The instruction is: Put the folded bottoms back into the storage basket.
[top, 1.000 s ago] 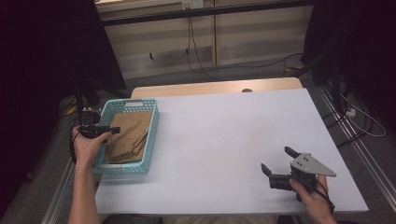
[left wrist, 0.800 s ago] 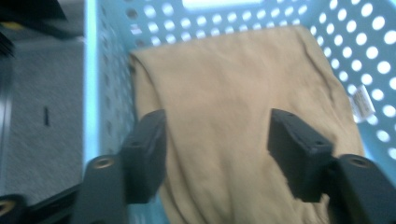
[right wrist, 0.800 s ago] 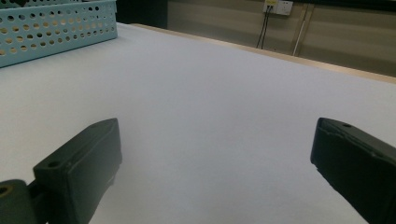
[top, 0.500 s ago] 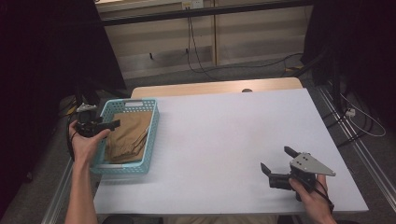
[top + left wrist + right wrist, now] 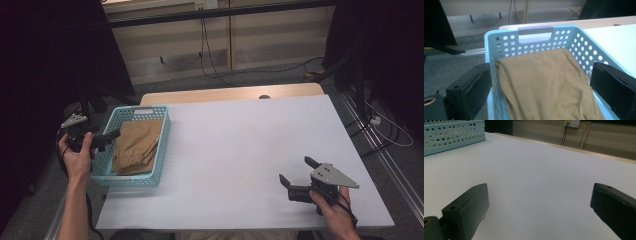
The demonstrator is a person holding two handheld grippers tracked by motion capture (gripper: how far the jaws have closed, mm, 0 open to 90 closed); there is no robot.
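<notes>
A light blue perforated basket (image 5: 161,150) stands at the table's left edge with a folded tan cloth (image 5: 137,145) lying in it. My left gripper (image 5: 107,139) hovers just outside the basket's left wall and points in over the rim. Its jaws have just been opening and now stand wide with nothing pressed between them. In the left gripper view the cloth (image 5: 544,82) lies beyond the open left gripper (image 5: 541,72), inside the basket (image 5: 536,28). Low over the bare table at the front right, my right gripper (image 5: 296,170) is open and empty, as the right gripper view (image 5: 539,195) also shows.
The white table (image 5: 240,145) stretches from the basket to the right gripper. A wooden strip (image 5: 230,94) runs along its far edge. Cables (image 5: 210,55) trail on the floor behind. The basket's side (image 5: 451,135) shows far off in the right gripper view.
My left gripper has drawn back to the left, off the cloth and out over the basket's left rim, and its jaws have opened. The cloth stays in the basket. The right gripper has not moved.
</notes>
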